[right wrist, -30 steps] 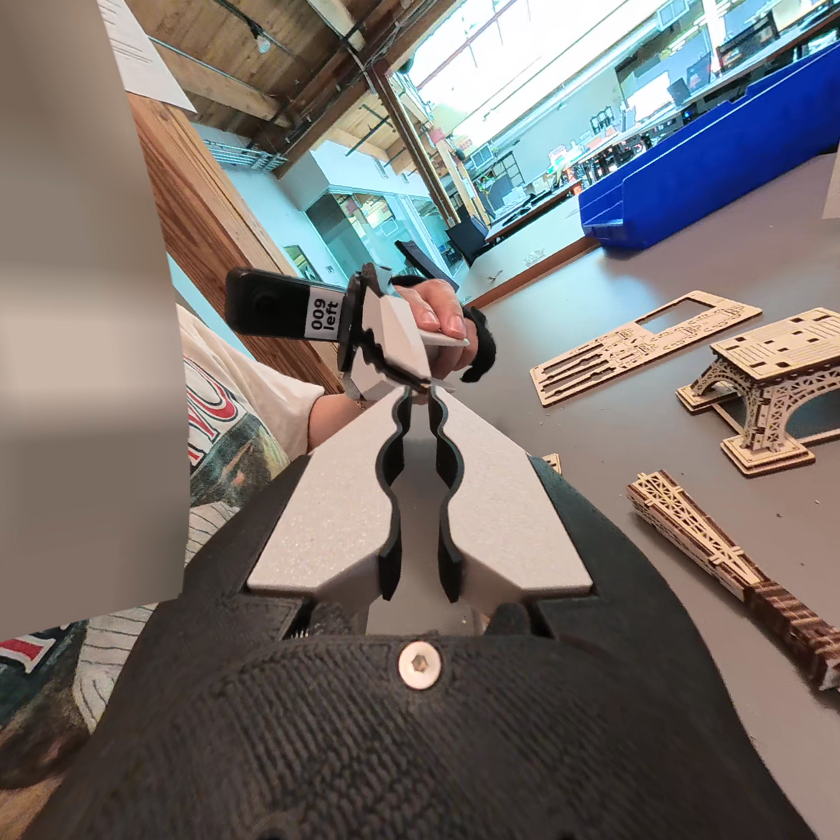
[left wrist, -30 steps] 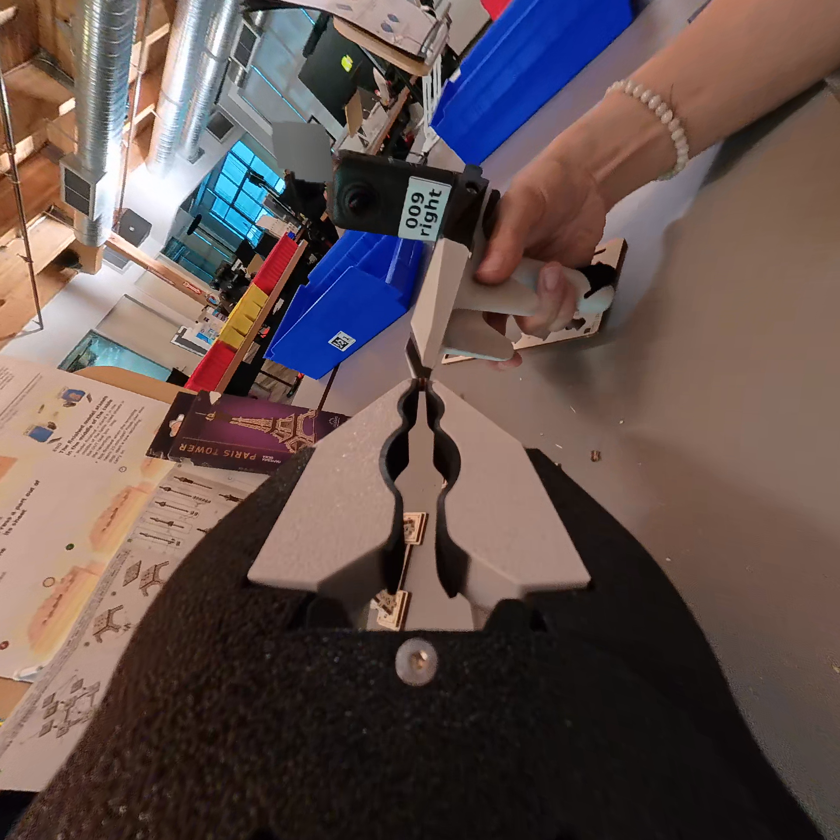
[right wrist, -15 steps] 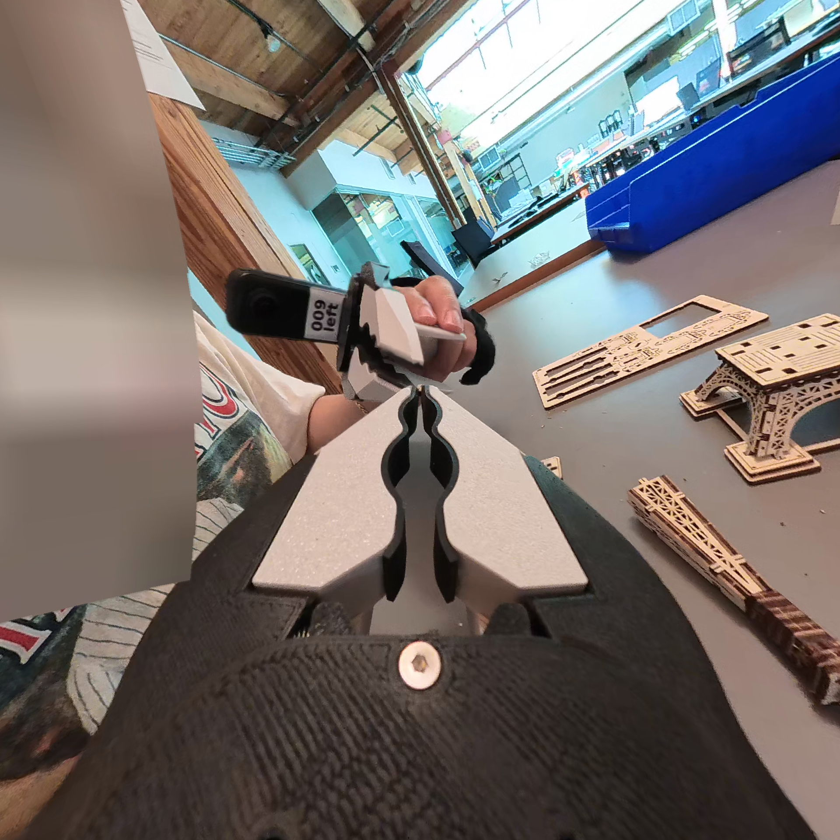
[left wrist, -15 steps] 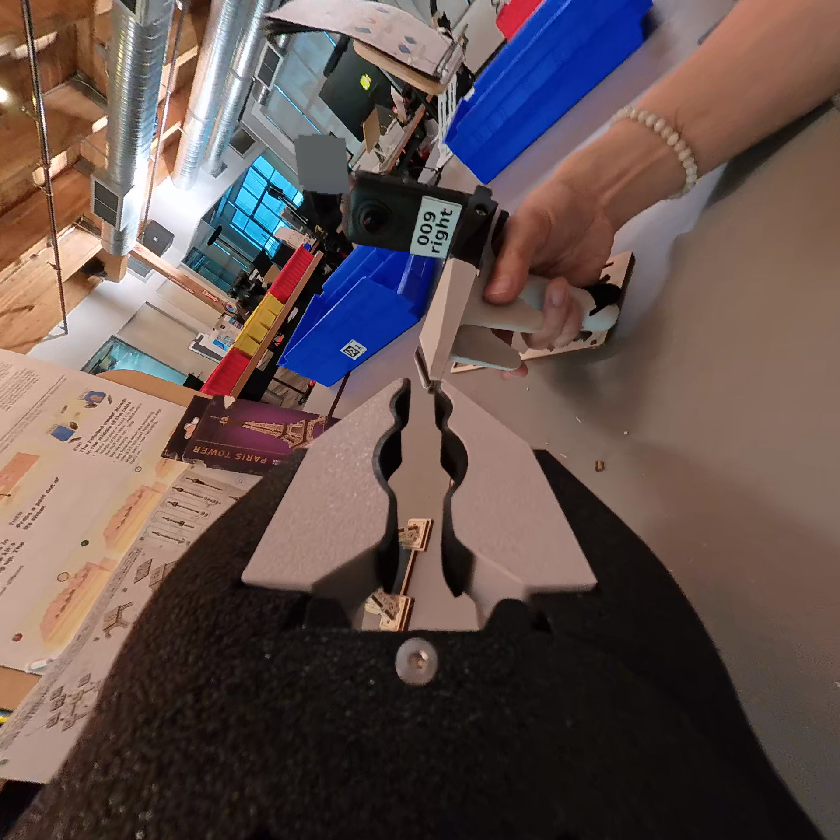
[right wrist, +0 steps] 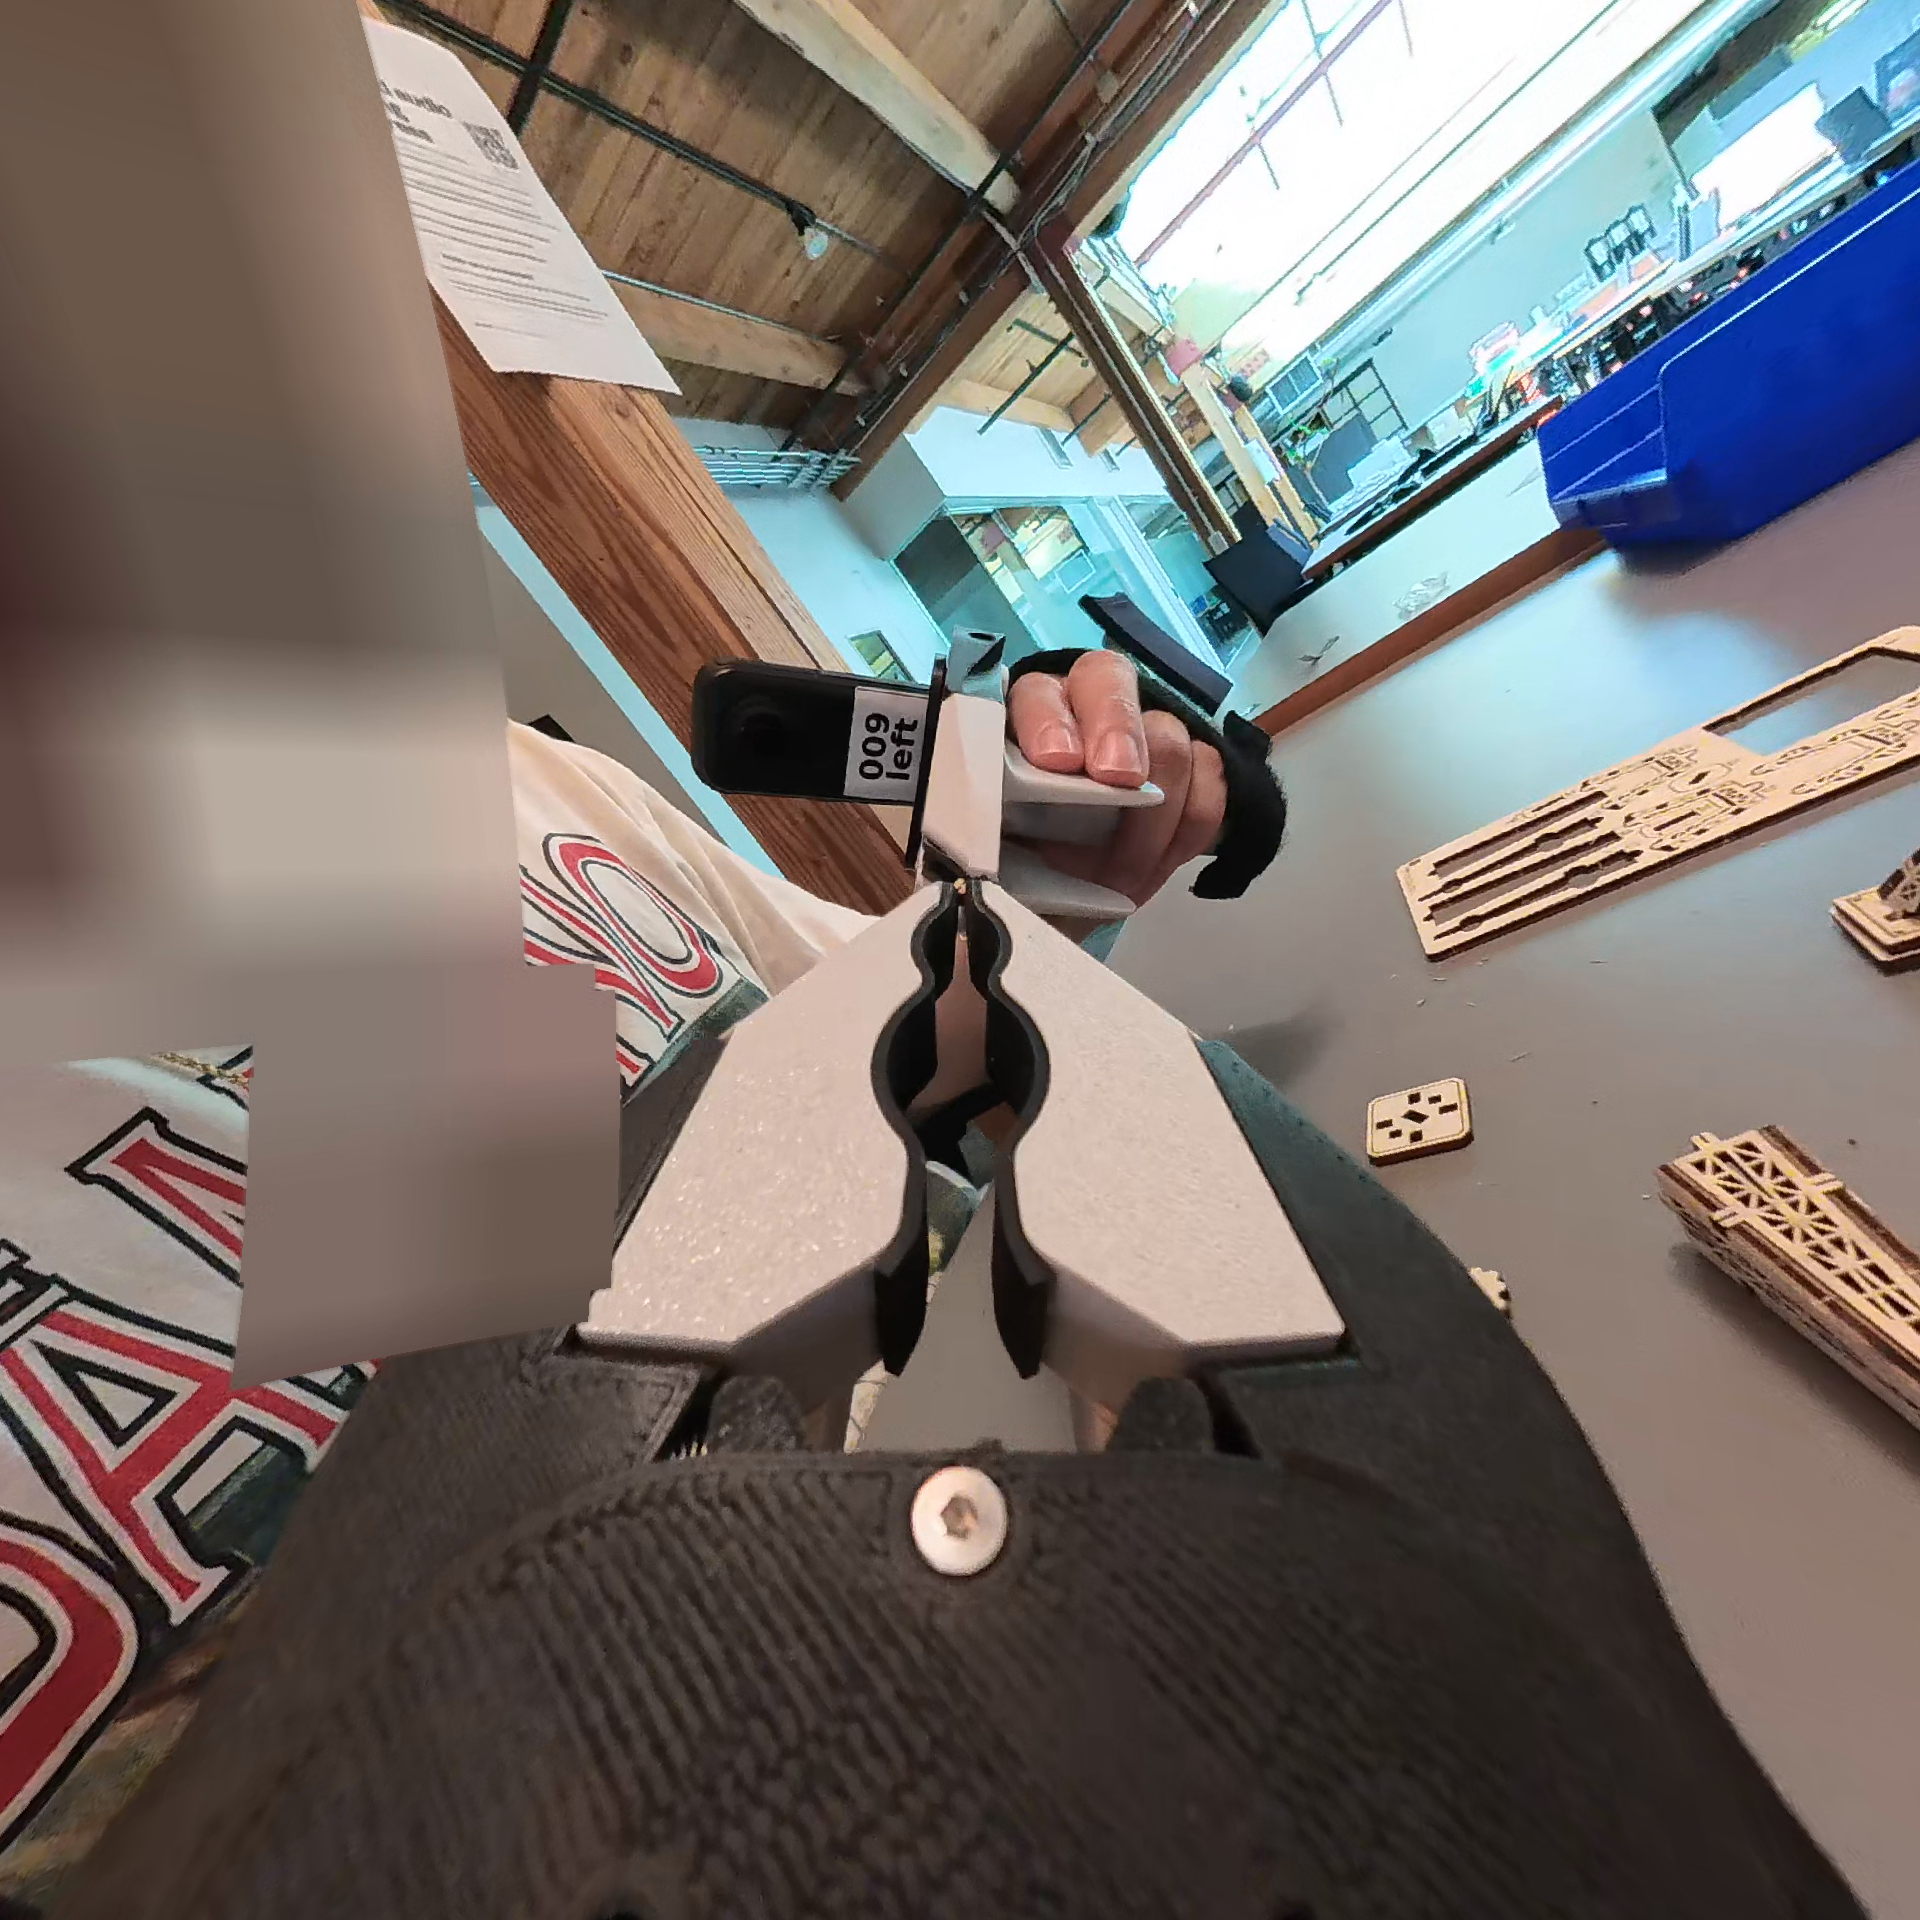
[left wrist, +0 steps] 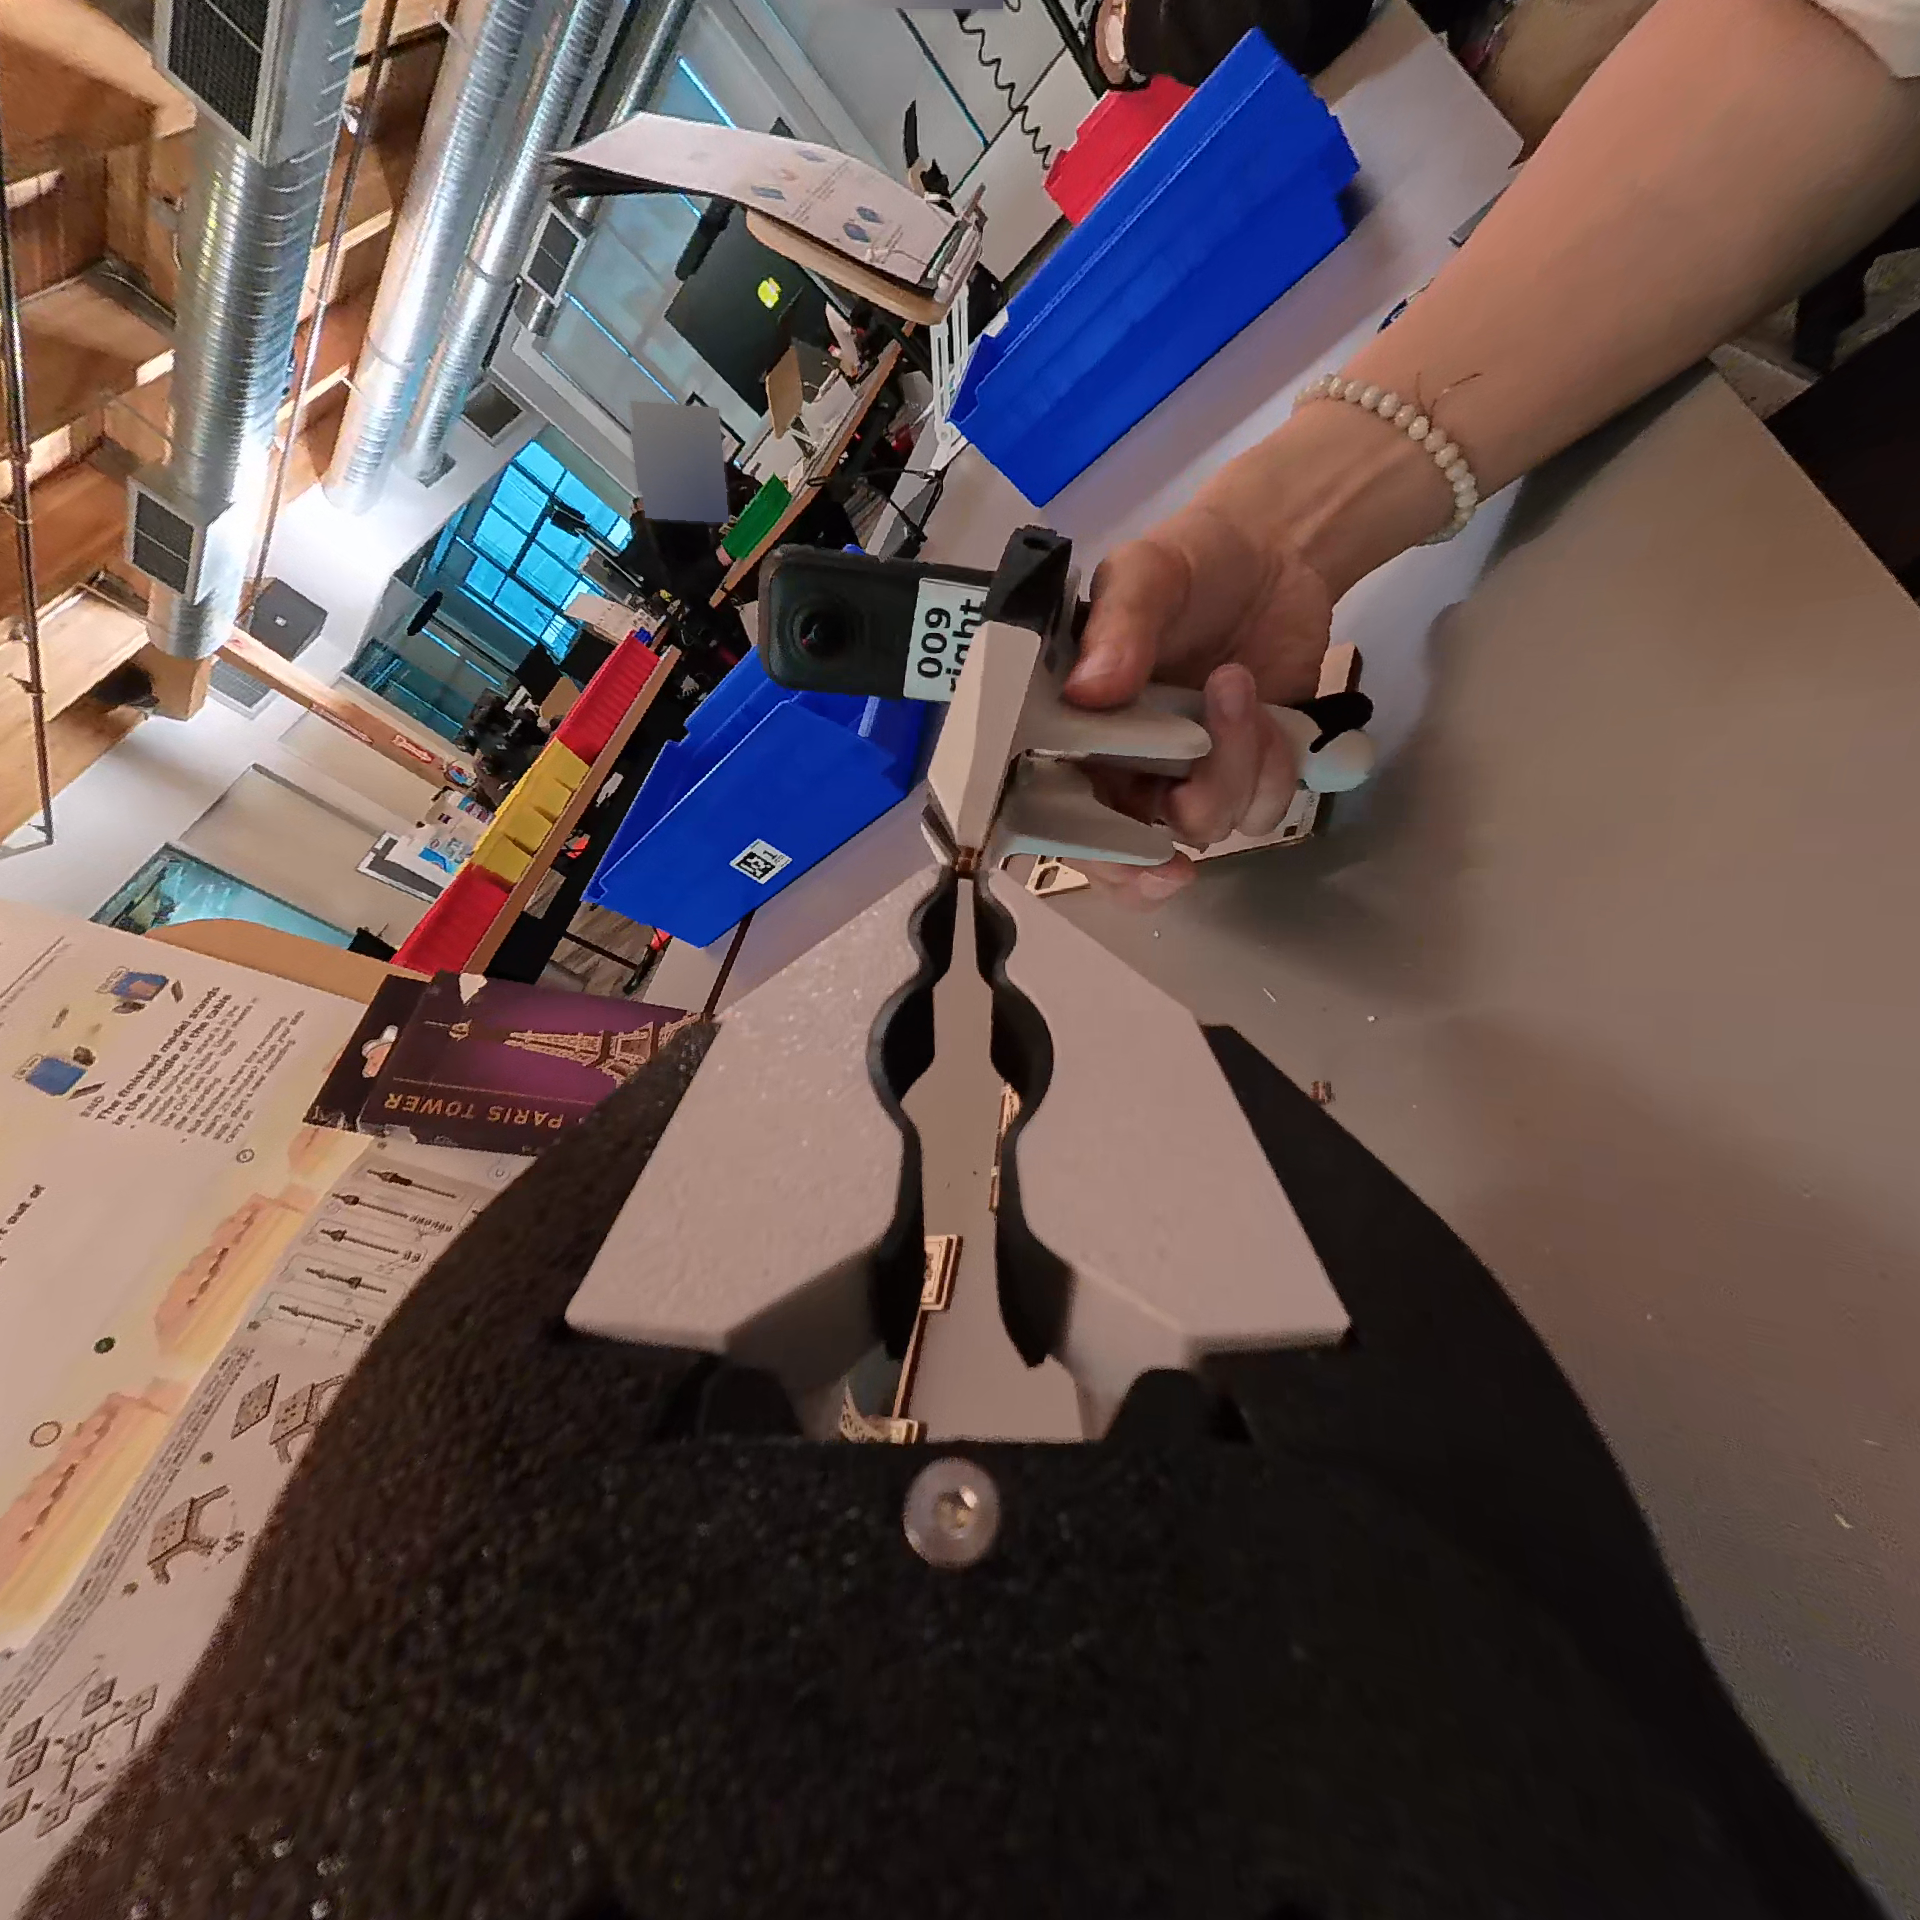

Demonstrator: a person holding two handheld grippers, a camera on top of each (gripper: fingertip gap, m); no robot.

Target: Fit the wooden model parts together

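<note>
Wooden sliver (left wrist: 964, 860), tiny, sits pinched between my left gripper (left wrist: 964, 883) and right gripper (right wrist: 961, 902), meeting tip to tip above the tabletop (left wrist: 1558, 935). I judge both sets of fingers press nearly together on it so neither end slips while I seat the joint.

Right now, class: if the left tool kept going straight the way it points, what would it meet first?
The right tool. Its tips sit nose to nose with the left tool, with a tiny wooden piece pinched where they meet. Depth is hard to judge, but the tips look practically touching.
</note>
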